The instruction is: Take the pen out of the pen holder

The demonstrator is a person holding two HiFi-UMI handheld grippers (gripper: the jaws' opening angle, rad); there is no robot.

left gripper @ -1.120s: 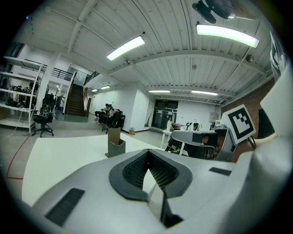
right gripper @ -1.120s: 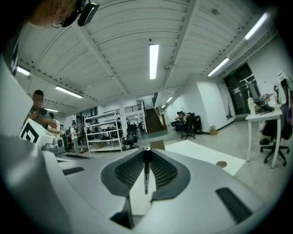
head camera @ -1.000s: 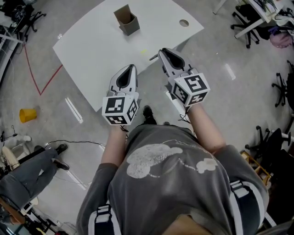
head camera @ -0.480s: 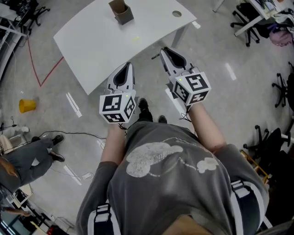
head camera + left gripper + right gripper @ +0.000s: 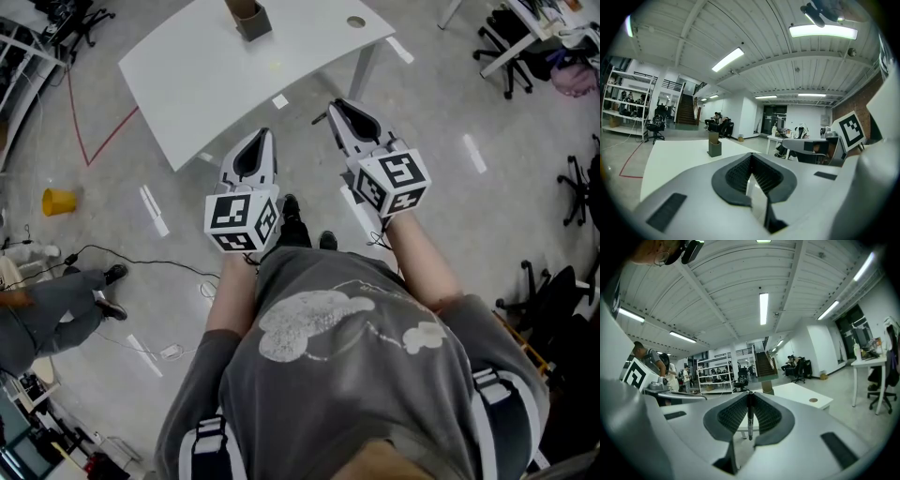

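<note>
The brown pen holder (image 5: pixel 248 17) stands on the white table (image 5: pixel 216 84) at the top of the head view, well away from both grippers. It also shows small in the left gripper view (image 5: pixel 714 144) and the right gripper view (image 5: pixel 767 386). My right gripper (image 5: pixel 342 117) is shut on a thin dark pen (image 5: pixel 750 420), which runs upright between its pads and pokes out a little at the tip. My left gripper (image 5: pixel 255 155) is beside it, held out over the floor short of the table edge. Its jaws meet at the tip with nothing in them (image 5: pixel 751 155).
A yellow cup (image 5: pixel 58 201) lies on the floor at left, near a red tape line (image 5: pixel 103 141) and cables. Another person (image 5: pixel 47 314) is at the lower left. Office chairs (image 5: pixel 506 42) and desks stand at the right. The table has a round cable hole (image 5: pixel 355 22).
Both grippers have drawn back from the table together, with the pen still in the right one. The table and pen holder now sit farther off, at the top edge of the head view.
</note>
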